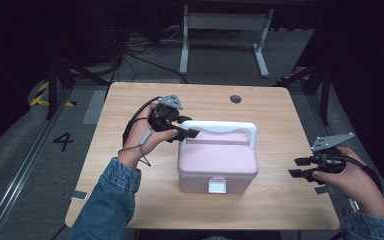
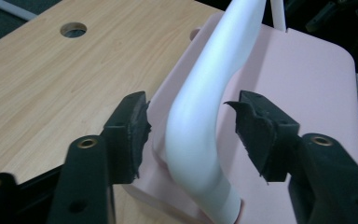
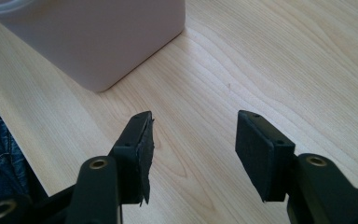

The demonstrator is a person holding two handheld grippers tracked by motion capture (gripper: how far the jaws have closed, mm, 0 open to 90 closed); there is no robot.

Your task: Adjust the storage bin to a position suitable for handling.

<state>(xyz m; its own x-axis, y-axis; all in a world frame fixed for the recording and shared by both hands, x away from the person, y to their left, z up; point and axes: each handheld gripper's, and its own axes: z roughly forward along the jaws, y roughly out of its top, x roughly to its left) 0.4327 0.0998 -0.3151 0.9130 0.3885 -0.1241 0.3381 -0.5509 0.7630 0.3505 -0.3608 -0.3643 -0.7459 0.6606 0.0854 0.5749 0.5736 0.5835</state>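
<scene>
We can read one mark: a black figure "4" (image 1: 63, 141) painted on the grey floor (image 1: 25, 150), at about nine o'clock from the wooden table (image 1: 130, 100), just beyond its left edge. At about ten o'clock from the table we see yellow-and-black hazard striping (image 1: 42, 95) on the floor, a warning sign without letters. We find no lettering, brand or number on the pink box (image 1: 217, 162), on its white clasp, on the table top or on either gripper view's jaws.
</scene>
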